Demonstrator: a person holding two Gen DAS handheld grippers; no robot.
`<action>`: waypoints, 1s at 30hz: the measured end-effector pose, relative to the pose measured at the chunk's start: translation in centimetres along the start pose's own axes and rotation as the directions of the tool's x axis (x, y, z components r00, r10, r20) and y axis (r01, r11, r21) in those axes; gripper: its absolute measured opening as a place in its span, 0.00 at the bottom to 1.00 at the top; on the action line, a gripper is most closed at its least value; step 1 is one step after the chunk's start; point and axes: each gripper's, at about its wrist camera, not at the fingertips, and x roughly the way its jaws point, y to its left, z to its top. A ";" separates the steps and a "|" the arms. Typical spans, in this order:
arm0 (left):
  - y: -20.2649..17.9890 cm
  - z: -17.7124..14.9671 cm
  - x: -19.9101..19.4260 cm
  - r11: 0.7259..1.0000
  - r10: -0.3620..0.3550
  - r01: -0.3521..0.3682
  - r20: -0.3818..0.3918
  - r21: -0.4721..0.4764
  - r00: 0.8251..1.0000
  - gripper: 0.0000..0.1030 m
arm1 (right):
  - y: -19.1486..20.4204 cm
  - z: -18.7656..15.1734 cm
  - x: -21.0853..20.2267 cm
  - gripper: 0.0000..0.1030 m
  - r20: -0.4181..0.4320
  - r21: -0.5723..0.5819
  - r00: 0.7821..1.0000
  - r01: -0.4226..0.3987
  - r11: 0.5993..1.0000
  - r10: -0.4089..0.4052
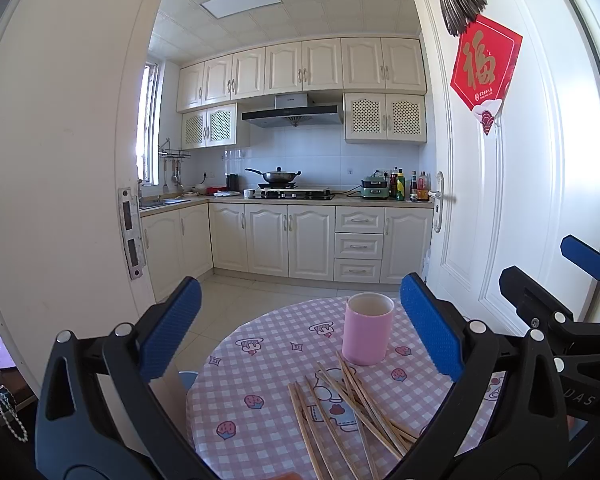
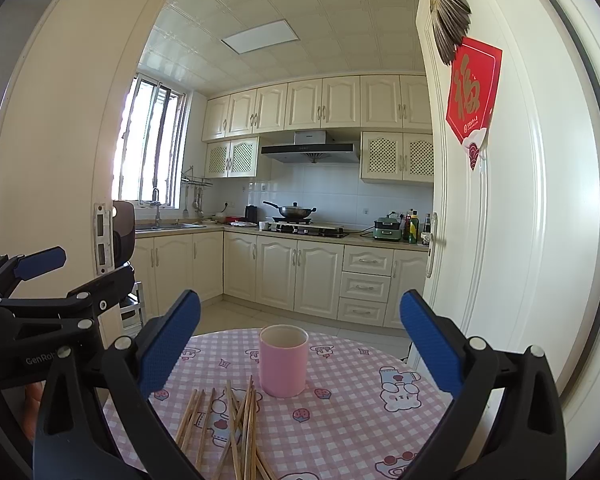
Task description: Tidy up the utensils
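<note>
Behind left gripper [image 2: 40, 276], fingers [image 2: 32, 412]

Both wrist views sit low, near the table [image 1: 260, 360], facing the kitchen. Left view looks from left of right view. Shared: cup [image 1: 367, 329], chopsticks [image 2: 236, 424], door [image 2: 500, 200].

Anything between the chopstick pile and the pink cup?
Nothing: the chopsticks reach right up to the pink cup; only checked tablecloth around them. Clearest in the right wrist view.
</note>
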 end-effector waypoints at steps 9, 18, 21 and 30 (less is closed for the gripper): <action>0.1 0.1 0.0 1.000 0.002 -0.002 0.000 0.001 1.000 0.94 | 0.1 0.0 0.0 0.93 -0.002 0.003 1.000 -0.003 1.000 0.003; 0.3 0.0 0.2 1.000 0.002 -0.002 -0.006 -0.001 1.000 0.94 | 0.2 0.0 0.1 0.93 -0.010 0.007 1.000 -0.005 1.000 0.005; 0.3 -0.2 0.4 1.000 0.003 -0.003 -0.012 0.001 1.000 0.94 | 0.1 -0.1 0.3 0.93 -0.014 0.010 1.000 -0.008 1.000 0.008; 0.2 -1.2 2.0 1.000 0.006 -0.005 -0.074 0.010 0.997 0.94 | -0.3 -1.1 2.0 0.93 -0.086 0.041 0.995 -0.040 0.998 0.043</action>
